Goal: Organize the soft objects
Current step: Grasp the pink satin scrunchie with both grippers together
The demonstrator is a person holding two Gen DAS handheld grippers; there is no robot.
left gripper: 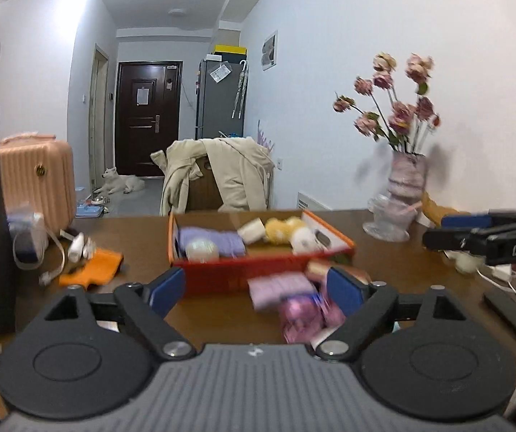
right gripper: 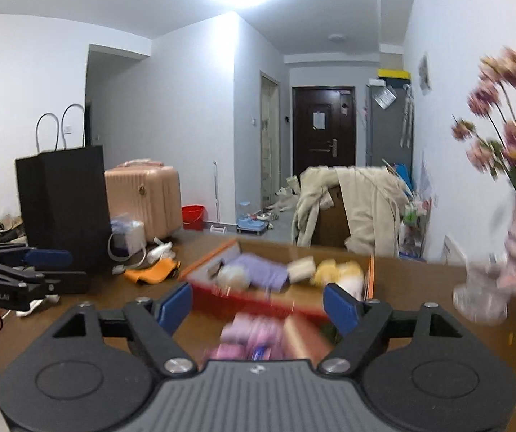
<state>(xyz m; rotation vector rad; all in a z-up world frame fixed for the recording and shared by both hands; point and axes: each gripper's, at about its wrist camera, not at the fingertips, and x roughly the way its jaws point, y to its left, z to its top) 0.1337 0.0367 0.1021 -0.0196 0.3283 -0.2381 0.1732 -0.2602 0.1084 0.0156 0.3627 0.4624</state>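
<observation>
An orange box (left gripper: 258,277) stands on the brown table (left gripper: 222,309) and holds a purple cloth (left gripper: 218,243), a yellow plush (left gripper: 279,230) and white soft items. It shows in the right wrist view (right gripper: 258,302) too. A pile of purple and pink soft items (left gripper: 290,302) lies on the table in front of the box, blurred, also in the right wrist view (right gripper: 254,334). My left gripper (left gripper: 256,289) is open and empty above that pile. My right gripper (right gripper: 258,304) is open and empty above the same pile. Each gripper shows at the other view's edge.
An orange cloth (left gripper: 92,264), a white pouch (left gripper: 27,237) and cables lie at the table's left. A black paper bag (right gripper: 63,208) stands there. A vase of pink flowers (left gripper: 402,183) stands at the right. A chair with a beige coat (left gripper: 218,176) is behind the table.
</observation>
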